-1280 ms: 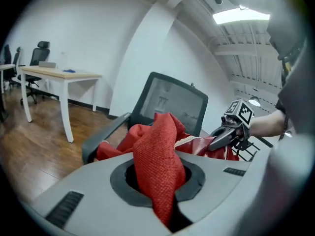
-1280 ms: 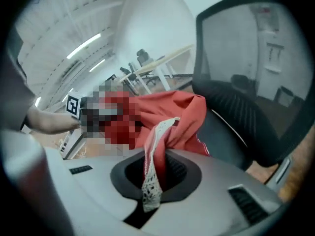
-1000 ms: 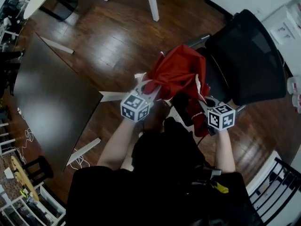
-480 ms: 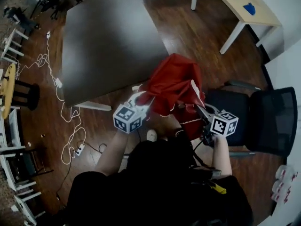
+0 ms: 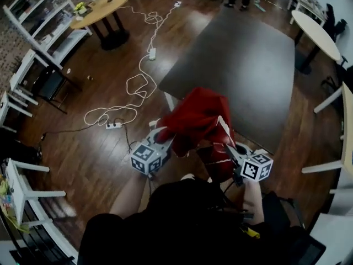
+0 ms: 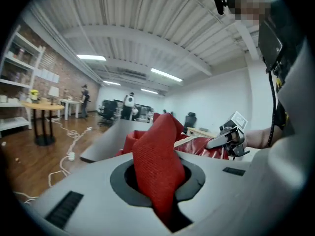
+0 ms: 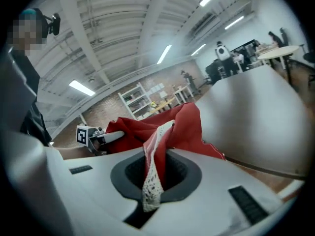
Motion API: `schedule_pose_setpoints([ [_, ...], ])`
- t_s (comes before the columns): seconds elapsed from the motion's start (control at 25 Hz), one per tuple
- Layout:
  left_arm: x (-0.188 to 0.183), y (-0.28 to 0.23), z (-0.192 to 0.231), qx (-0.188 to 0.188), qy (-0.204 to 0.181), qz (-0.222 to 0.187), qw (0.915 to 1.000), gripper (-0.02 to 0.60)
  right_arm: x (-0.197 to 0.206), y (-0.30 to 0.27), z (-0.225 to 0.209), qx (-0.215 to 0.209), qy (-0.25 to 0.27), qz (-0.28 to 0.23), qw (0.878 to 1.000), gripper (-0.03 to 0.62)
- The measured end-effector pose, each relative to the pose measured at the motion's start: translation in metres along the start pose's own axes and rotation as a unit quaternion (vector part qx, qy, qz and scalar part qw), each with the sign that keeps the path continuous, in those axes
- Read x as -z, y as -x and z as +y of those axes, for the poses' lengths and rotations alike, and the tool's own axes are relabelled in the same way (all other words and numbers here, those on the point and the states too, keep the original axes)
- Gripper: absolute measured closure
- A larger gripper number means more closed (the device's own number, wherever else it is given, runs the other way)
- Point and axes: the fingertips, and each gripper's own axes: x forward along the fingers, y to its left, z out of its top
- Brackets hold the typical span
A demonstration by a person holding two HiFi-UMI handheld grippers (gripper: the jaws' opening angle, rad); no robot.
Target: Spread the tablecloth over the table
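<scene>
The left claw (image 5: pixel 161 133) is clamped on a fold of the red cloth (image 5: pixel 197 116). The right claw (image 5: pixel 226 143) is clamped on its white lace edge (image 7: pixel 151 178). The cloth hangs bunched in the air between them, by the near edge of the dark desk (image 5: pixel 242 59). Each claw's cube bears black-and-white square markers. A white cable (image 5: pixel 135 84) trails across the wooden floor (image 5: pixel 83 148).

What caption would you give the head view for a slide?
A bunched red tablecloth held by the left gripper and right gripper, near the dark table.
</scene>
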Motion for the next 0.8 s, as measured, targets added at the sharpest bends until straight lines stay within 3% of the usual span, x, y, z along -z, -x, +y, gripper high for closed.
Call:
schedule_pose_setpoints([
  [0.08, -0.006, 0.033, 0.025, -0.069, 0.016, -0.031, 0.9970, 0.551, -0.018, -0.023, 0.013, -0.056, 0.006, 0.005, 0.998, 0.582],
  [0.16, -0.010, 0.067, 0.044, -0.142, 0.039, -0.065, 0.9870, 0.551, -0.038, -0.049, 0.030, -0.114, 0.020, 0.019, 0.993, 0.582],
  [0.24, -0.002, 0.104, 0.050, -0.216, 0.071, -0.096, 0.9690, 0.551, -0.046, -0.081, 0.053, -0.171, 0.052, 0.050, 0.983, 0.582],
  [0.4, 0.033, 0.176, 0.044, -0.344, 0.116, -0.128, 0.9230, 0.551, -0.033, -0.145, 0.111, -0.269, 0.115, 0.108, 0.950, 0.582],
  [0.64, 0.082, 0.260, 0.035, -0.452, 0.172, -0.163, 0.8600, 0.551, 0.014, -0.201, 0.186, -0.355, 0.128, 0.163, 0.912, 0.582],
  [0.72, 0.093, 0.289, 0.041, -0.473, 0.175, -0.176, 0.8455, 0.551, 0.030, -0.216, 0.214, -0.378, 0.142, 0.179, 0.897, 0.582],
  [0.8, 0.096, 0.316, 0.056, -0.484, 0.170, -0.190, 0.8369, 0.551, 0.037, -0.234, 0.242, -0.391, 0.162, 0.186, 0.887, 0.582],
])
